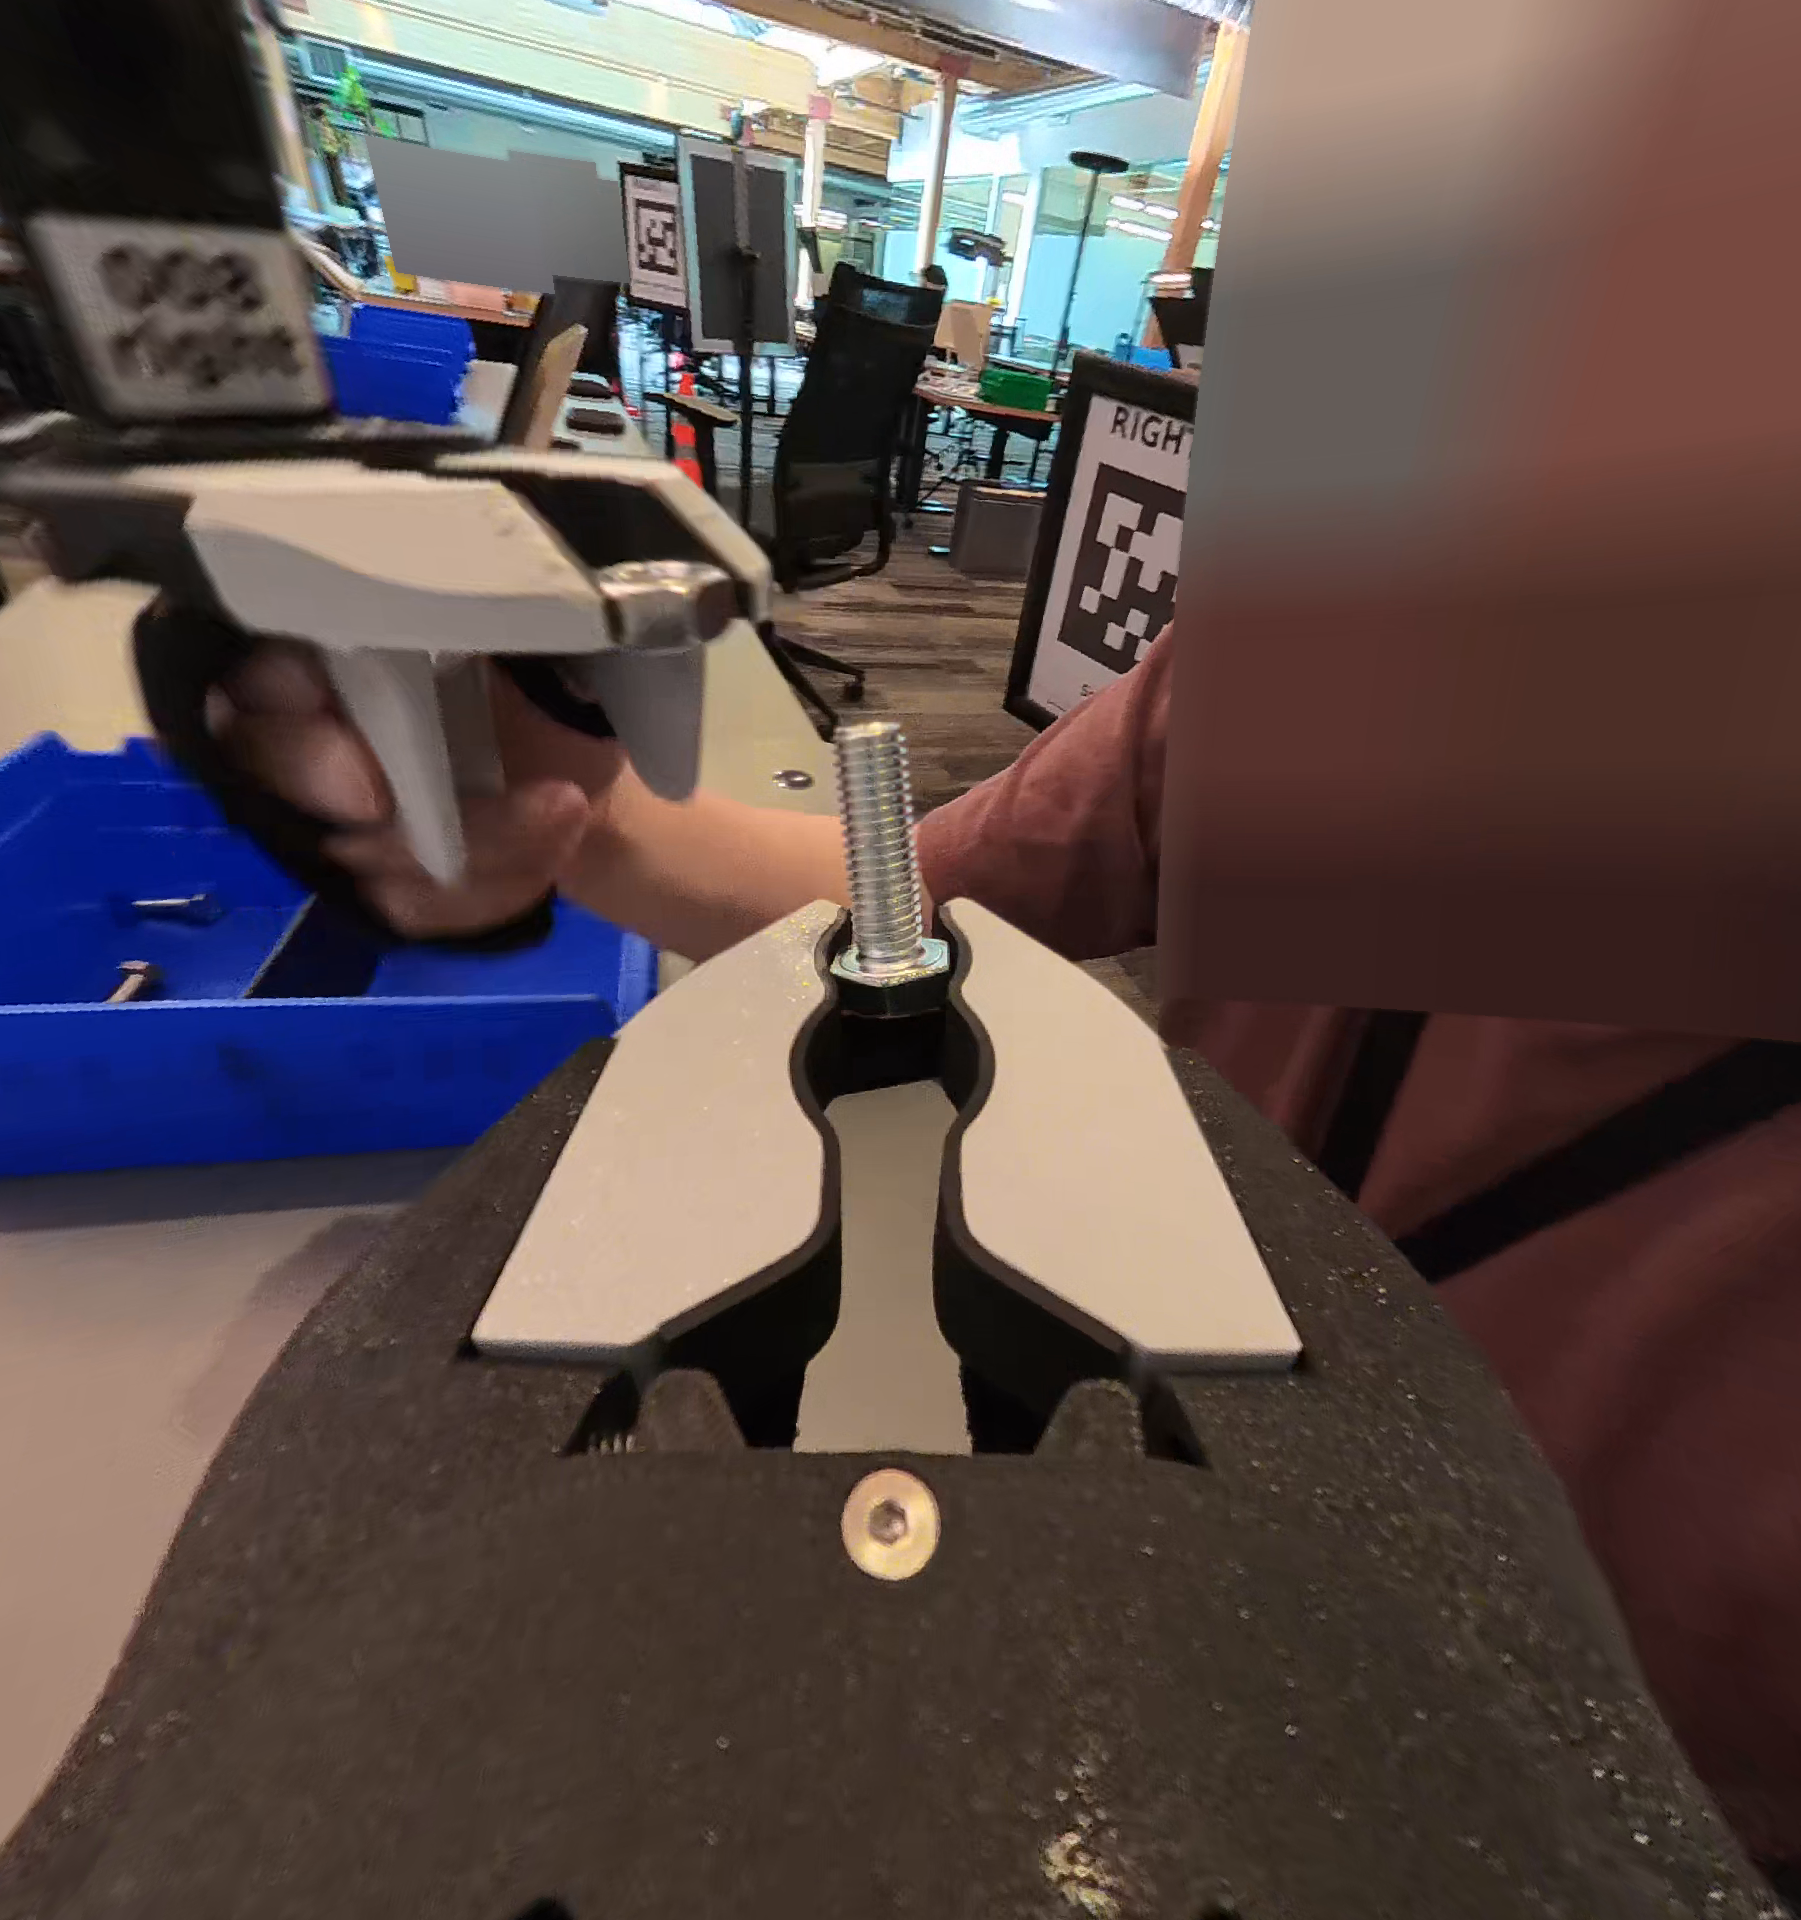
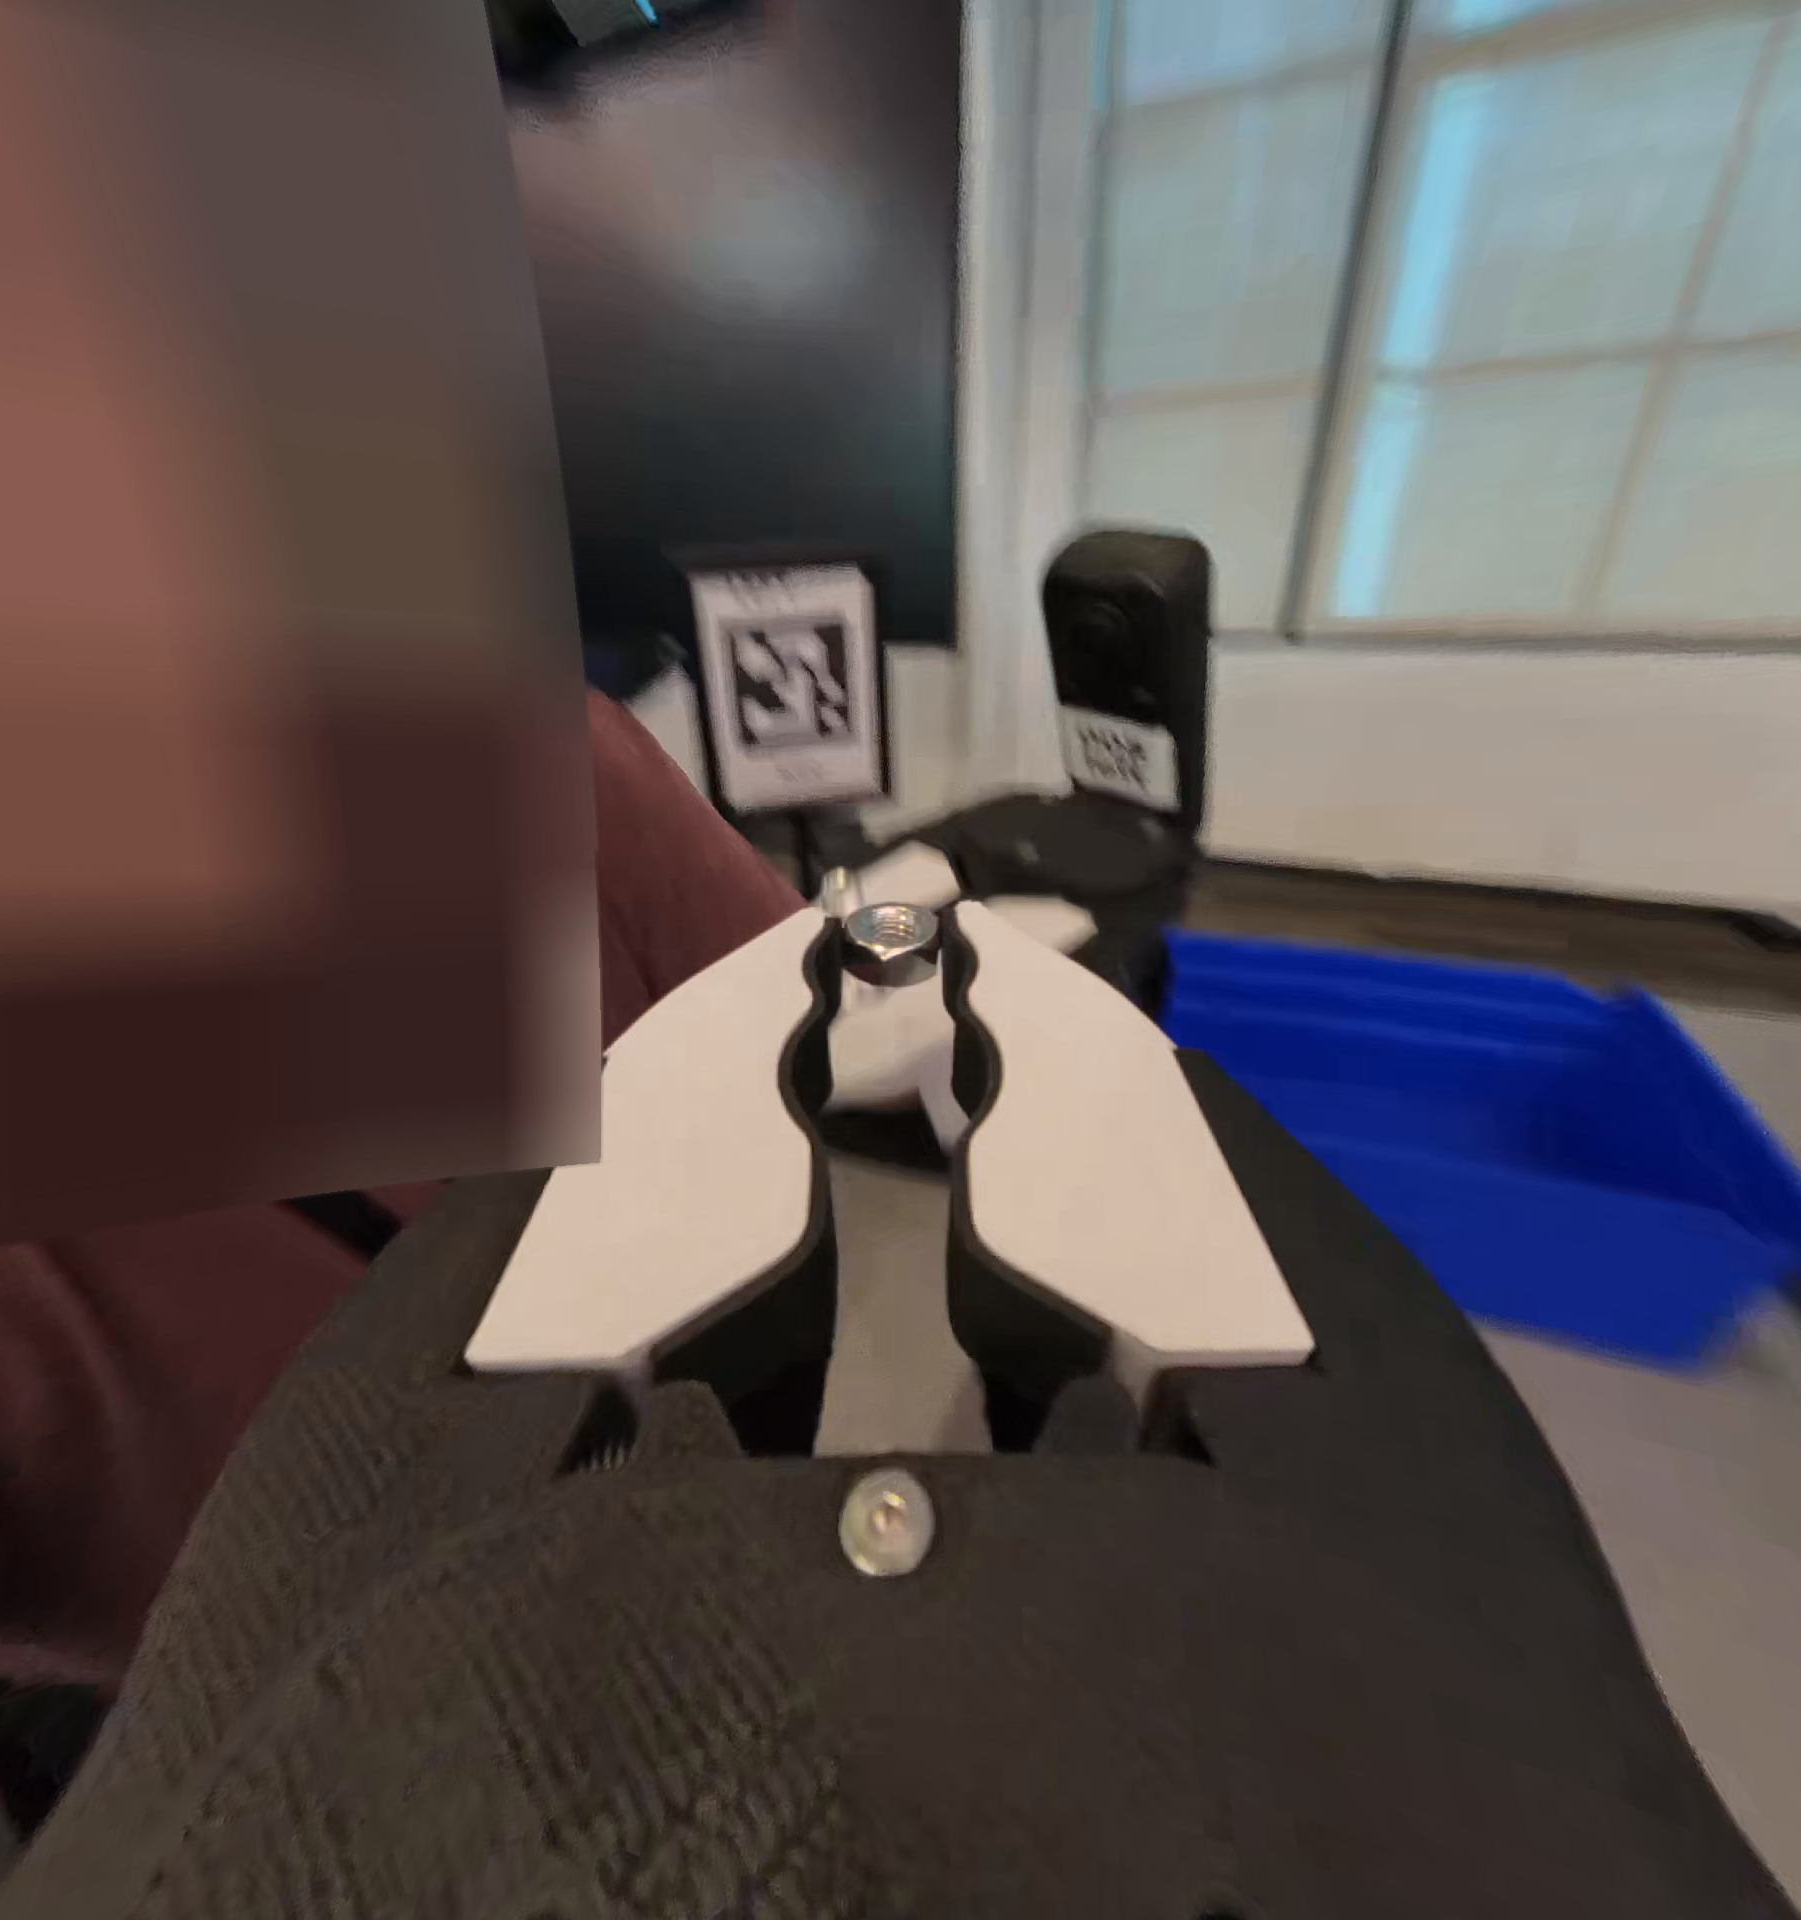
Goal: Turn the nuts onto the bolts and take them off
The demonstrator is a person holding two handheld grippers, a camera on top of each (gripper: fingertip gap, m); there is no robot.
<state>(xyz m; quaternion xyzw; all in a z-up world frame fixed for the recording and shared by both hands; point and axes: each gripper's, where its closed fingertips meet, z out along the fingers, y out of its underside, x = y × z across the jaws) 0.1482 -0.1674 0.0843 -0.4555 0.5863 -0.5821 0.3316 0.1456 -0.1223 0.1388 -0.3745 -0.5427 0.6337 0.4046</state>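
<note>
Zinc-bright steel stands between the tips of my left gripper (image 1: pixel 888 935): a bolt (image 1: pixel 875 842), upright, its threaded shank pointing up and its head clamped low between my two pale fingers (image 1: pixel 688 1132). A thin nut-like collar (image 1: pixel 885 961) sits at the foot of the threads, level with my fingertips; whether it is a nut or part of the head I cannot tell.

My right gripper (image 2: pixel 888 948) is clenched on a loose hex nut (image 2: pixel 888 935), pinched by its flats right at the tips, its threaded hole facing up. From my left wrist view that same right gripper (image 1: pixel 683 603) hangs up and to the left of the bolt's top, near it but apart, the nut (image 1: pixel 667 601) showing between its tips and a hand (image 1: pixel 397 790) wrapped around its grip below.

Behind and to the left lies a blue bin (image 1: pixel 283 997) on the grey table (image 1: pixel 65 1455); two small fasteners rest in its compartments, one (image 1: pixel 181 906) farther back and one (image 1: pixel 135 979) nearer. A framed black-and-white marker board (image 1: pixel 1114 561) stands beyond the bolt. A maroon sleeve (image 1: pixel 1062 831) reaches in from the right.
</note>
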